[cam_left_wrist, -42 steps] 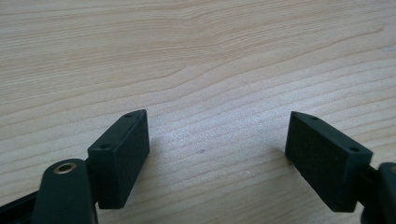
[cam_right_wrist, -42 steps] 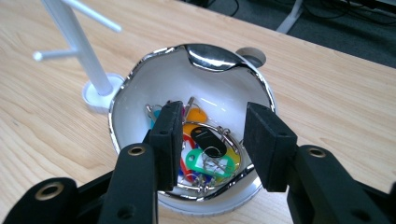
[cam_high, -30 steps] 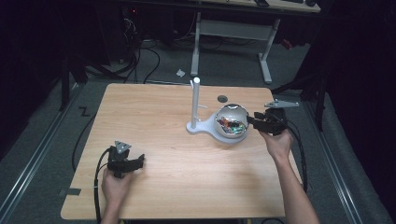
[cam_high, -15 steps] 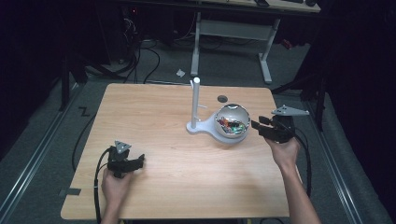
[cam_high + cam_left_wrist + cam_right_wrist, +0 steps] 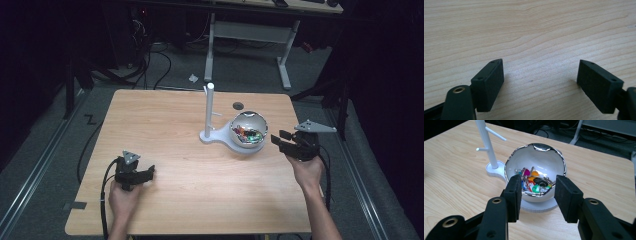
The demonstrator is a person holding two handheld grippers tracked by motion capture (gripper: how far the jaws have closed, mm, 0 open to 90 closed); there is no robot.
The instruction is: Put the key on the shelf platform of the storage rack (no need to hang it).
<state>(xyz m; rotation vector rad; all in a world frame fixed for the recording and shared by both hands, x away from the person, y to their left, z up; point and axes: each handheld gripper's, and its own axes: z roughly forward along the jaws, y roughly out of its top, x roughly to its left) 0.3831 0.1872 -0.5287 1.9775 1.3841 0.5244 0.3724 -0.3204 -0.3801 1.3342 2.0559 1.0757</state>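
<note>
A white egg-shaped bowl (image 5: 248, 130) (image 5: 534, 161) with a chrome rim sits on a white base at the table's right middle. Several coloured key tags (image 5: 534, 182) (image 5: 247, 133) lie inside it. From the same base rises a white post with pegs (image 5: 209, 107) (image 5: 486, 142). My right gripper (image 5: 281, 140) (image 5: 537, 195) hangs open just right of the bowl, its jaws pointing at the rim with nothing between them. Near the front left, my left gripper (image 5: 146, 173) (image 5: 540, 85) rests open over bare wood.
The wooden table (image 5: 165, 125) has a small dark round hole (image 5: 238, 105) behind the bowl. Beyond the far edge stand a grey desk frame (image 5: 250, 30) and cables on the floor. Both cables trail off the front edge.
My right gripper has drawn back to the right, away from the bowl. The left gripper has not moved.
</note>
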